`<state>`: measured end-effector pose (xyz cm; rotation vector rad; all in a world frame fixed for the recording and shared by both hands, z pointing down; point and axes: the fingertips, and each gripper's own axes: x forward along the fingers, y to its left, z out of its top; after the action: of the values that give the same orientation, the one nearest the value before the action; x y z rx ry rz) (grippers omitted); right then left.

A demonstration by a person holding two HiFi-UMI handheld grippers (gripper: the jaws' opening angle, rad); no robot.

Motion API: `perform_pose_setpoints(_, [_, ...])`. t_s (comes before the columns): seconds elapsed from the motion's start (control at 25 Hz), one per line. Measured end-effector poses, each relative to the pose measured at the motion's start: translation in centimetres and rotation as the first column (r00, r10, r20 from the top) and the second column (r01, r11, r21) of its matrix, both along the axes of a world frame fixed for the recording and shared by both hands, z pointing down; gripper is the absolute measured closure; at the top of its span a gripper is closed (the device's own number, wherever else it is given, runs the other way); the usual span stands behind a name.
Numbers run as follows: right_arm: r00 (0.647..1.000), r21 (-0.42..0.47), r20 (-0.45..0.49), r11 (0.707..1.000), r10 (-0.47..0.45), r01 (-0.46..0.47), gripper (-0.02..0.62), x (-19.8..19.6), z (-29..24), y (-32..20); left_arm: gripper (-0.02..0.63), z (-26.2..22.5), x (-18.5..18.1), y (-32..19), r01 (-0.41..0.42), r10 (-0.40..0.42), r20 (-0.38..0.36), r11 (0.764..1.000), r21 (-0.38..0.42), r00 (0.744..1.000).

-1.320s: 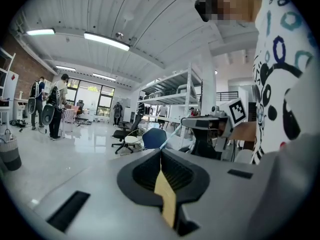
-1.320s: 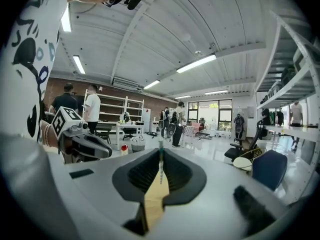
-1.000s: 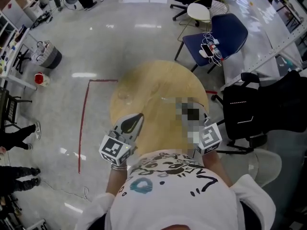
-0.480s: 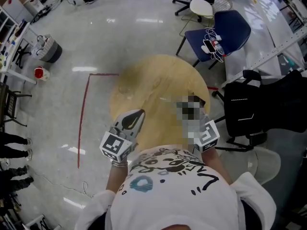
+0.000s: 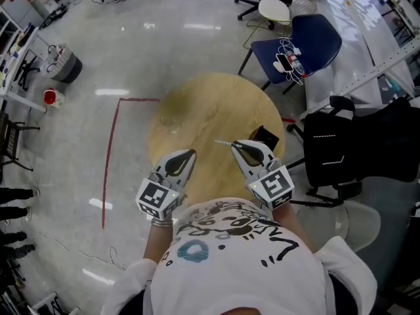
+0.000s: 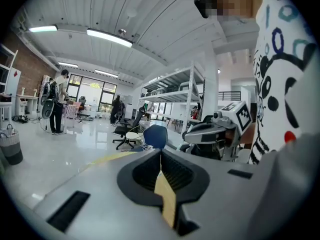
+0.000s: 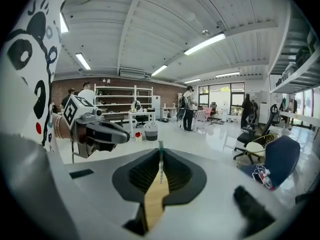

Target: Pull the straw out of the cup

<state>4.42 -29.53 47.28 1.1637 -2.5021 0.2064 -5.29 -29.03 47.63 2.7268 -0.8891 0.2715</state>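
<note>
A thin pale straw [image 5: 224, 142] sticks out leftward over the round wooden table [image 5: 216, 104], with my right gripper [image 5: 235, 145] shut on it. In the right gripper view the straw [image 7: 160, 162] stands pinched between the closed jaws. A clear cup [image 5: 168, 125] shows faintly on the table's left part, apart from the straw. My left gripper [image 5: 190, 155] hovers over the near left edge of the table with its jaws shut and nothing in them. Each gripper sees the other: the left gripper [image 7: 100, 131] and the right gripper [image 6: 212, 130].
A small black object [image 5: 266, 136] lies on the table beside the right gripper. A blue chair [image 5: 298, 48] with a phone and cable stands behind the table, and a black bag [image 5: 341, 149] sits to the right. Red tape [image 5: 108, 163] marks the floor at the left.
The right gripper, covered by a mosaic patch before, now shows with the straw in its jaws. The left gripper has stayed in about the same place.
</note>
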Motion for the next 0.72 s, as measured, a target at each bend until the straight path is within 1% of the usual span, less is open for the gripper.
perform_pose_setpoints(0.36, [0.999,-0.030,-0.011,0.999,-0.043,0.042,0.555,-1.2,0.6,0.7,0.591,0.4,-0.5,0.2,0.014,-0.014,0.002,1.000,-0.013,1.000])
perform_pose_setpoints(0.72, [0.998,-0.030,-0.017,0.998,-0.056,0.056,0.555,-1.6,0.7,0.8,0.591,0.4,-1.1,0.6,0.025,-0.025,0.010,1.000,-0.008,1.000])
